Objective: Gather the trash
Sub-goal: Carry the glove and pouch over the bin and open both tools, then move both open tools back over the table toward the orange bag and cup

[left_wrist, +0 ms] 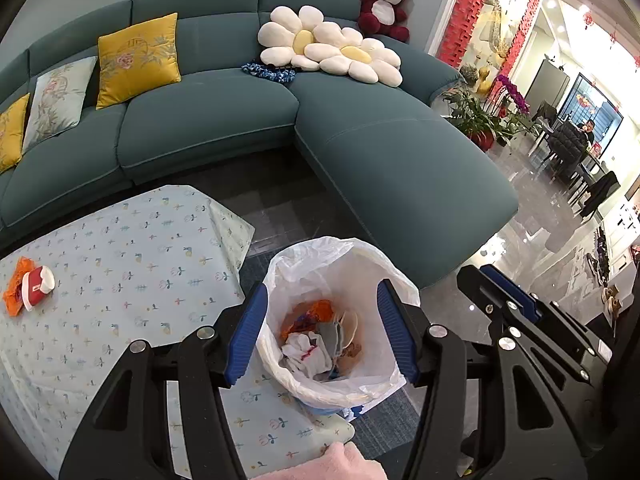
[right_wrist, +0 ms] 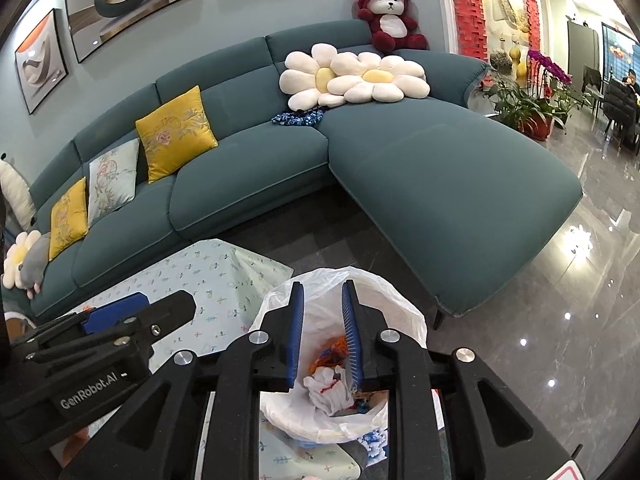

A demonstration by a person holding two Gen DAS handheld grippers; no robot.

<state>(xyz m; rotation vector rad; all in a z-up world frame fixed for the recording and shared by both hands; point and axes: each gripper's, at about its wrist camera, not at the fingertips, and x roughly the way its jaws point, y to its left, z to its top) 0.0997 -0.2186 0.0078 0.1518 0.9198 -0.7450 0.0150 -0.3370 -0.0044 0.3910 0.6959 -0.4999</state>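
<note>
Two hand-held grippers above white plastic-lined trash bin [left_wrist: 340, 264], left hand-held gripper [left_wrist: 324, 336] open wide and empty, right hand-held gripper [right_wrist: 324, 336] slightly parted and empty, orange wrapper [left_wrist: 14, 288] on floral-clothed surface [left_wrist: 132, 248] left of bin.

A home living room is showing here: a teal sectional sofa [right_wrist: 304, 168] is curving along the far wall, carrying yellow cushions [right_wrist: 176, 134], flower-shaped pillows [right_wrist: 352, 76] and a red plush bear [right_wrist: 390, 18]. Framed pictures [right_wrist: 132, 4] are hanging at far left, while potted orchids [right_wrist: 548, 68] are standing at far right by a dining area.

Left gripper [left_wrist: 324, 336] fingers apart above lined bin [left_wrist: 340, 264] (trash inside).
</note>
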